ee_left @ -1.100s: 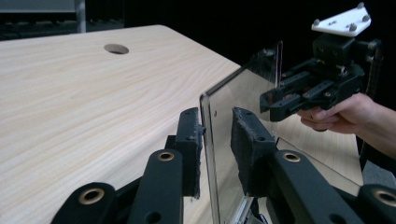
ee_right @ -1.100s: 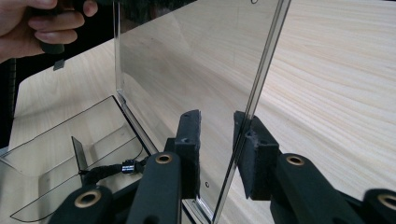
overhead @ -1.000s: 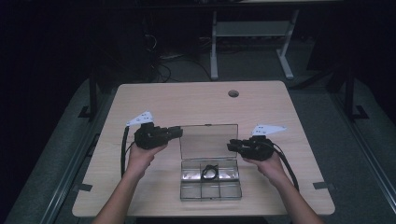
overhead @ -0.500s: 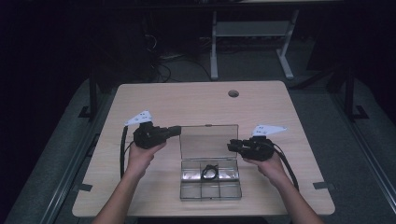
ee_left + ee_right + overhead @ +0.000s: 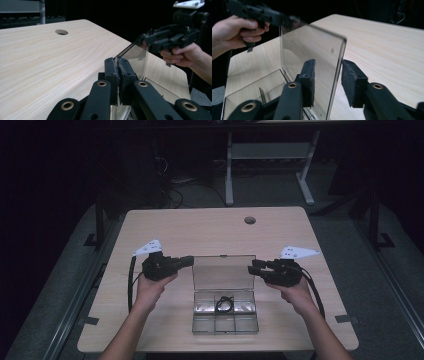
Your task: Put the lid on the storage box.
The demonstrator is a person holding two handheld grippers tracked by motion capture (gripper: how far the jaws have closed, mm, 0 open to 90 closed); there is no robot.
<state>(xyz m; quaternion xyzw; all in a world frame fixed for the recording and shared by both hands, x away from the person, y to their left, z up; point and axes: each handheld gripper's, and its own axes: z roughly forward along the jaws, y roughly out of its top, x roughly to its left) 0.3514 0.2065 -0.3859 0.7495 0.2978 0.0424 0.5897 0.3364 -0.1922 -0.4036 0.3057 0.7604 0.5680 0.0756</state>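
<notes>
Your left gripper point(image 5: 189, 261) clamps the upright lid point(image 5: 223, 272) at its nine o'clock edge, your right gripper point(image 5: 254, 268), jaws just opening, straddles three o'clock, above the wooden table point(image 5: 200, 227) in a dark room.

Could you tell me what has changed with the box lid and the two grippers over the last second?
The left gripper has closed onto the left edge of the lid and now pinches it. The right gripper has just been opening: its jaws straddle the lid's right edge with a gap, and it has lifted slightly. The box and the upright lid stayed put.

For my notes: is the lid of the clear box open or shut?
Open: the lid stands upright behind the box, its compartments uncovered.
</notes>
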